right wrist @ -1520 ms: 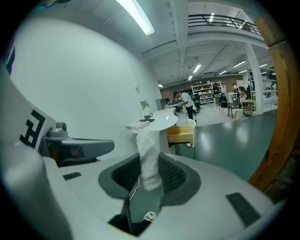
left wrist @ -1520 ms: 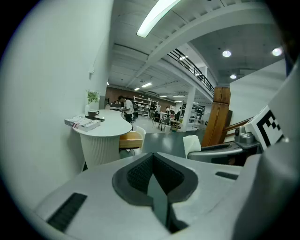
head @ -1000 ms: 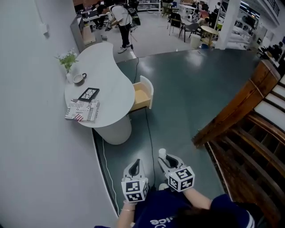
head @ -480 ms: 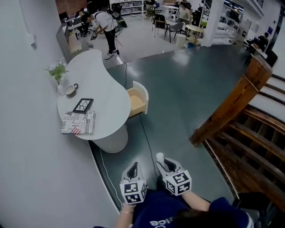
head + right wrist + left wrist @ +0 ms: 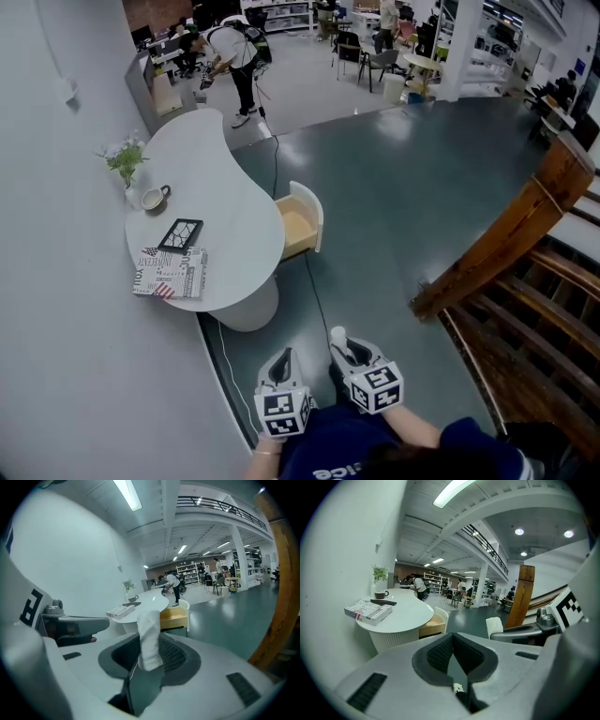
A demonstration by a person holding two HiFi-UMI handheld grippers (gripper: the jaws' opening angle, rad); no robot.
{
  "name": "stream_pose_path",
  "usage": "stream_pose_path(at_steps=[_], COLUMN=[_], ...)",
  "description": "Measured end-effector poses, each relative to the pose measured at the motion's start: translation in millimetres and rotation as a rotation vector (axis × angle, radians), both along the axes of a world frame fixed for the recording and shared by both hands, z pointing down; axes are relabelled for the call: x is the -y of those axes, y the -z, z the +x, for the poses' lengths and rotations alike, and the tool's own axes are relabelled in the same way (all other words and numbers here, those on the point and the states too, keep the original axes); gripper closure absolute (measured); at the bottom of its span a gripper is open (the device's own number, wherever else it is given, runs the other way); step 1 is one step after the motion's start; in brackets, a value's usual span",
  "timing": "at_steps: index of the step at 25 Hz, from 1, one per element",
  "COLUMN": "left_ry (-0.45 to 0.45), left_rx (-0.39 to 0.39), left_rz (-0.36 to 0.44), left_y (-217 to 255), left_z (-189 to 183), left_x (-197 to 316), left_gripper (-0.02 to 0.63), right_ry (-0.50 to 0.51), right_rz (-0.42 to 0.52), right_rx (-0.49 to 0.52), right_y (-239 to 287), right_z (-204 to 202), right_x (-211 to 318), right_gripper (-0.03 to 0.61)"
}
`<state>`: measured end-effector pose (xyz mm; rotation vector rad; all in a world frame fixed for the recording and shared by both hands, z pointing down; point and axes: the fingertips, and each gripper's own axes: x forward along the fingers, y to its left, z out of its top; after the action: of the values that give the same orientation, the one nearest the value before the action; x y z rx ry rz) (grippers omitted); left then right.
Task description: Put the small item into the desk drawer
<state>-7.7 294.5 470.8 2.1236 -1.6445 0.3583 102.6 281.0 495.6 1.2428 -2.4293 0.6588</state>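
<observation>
Right jaws closed partway on the small item (image 5: 149, 625), a soft white roll standing up between the pads of my right gripper (image 5: 150, 641). I'd guess it is pinched low so it stays put while carried. Same right gripper view: the drawer (image 5: 174, 616) sits straight ahead past the item, pulled out from the white desk (image 5: 145, 603), wood inside showing. So I'm lined up on the target but well apart from it. Left gripper view: my left gripper (image 5: 453, 641) has its pads together with nothing between them. It looks idle, probably kept free because the drawer already stands open. This view catches what the right one can't: the right gripper from the side, with the white item poking out past its tips. It also shows a magazine (image 5: 369, 611) on the desk's near end. Head view: both grippers are held low and close to my body, side by side, over dark floor. Only this view gives the layout. The desk runs along the wall and the drawer opens toward the open floor. There is a cup (image 5: 153, 198), a plant (image 5: 125, 159) and a black tray (image 5: 180, 234) on top. A cable (image 5: 309, 281) trails across the floor below the drawer, a trip risk on approach. The drawer interior reads as empty, though part of it is hidden. Judgement: carry stage, placing not yet begun.
</observation>
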Motion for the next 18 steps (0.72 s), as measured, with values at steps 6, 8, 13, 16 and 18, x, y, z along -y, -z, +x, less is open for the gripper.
stream_pose_path(at_steps=[6,8,13,16,18], left_ry=[0.083,0.094,0.120,0.142,0.159], left_rx=[0.023,0.033,0.049,0.051,0.050], left_rz=[-0.023,-0.031,-0.036,-0.034,-0.031], left_y=[-6,-8,-12,-18,-21], left_z=[-8,-3,8,12,16], left_x=[49,68,112,135,151], left_gripper=[0.609,0.609,0.609,0.609,0.609], right_ry=[0.068,0.075,0.113,0.139,0.153], right_rz=[0.010,0.024,0.022,0.028,0.034], right_rx=[0.018,0.018,0.019,0.019,0.023], right_y=[-5,-7,-14,-17,-19], right_z=[-8,-4,1,2,4], right_x=[63,88,139,165,181], right_gripper=[0.446,0.446,0.446,0.446,0.446])
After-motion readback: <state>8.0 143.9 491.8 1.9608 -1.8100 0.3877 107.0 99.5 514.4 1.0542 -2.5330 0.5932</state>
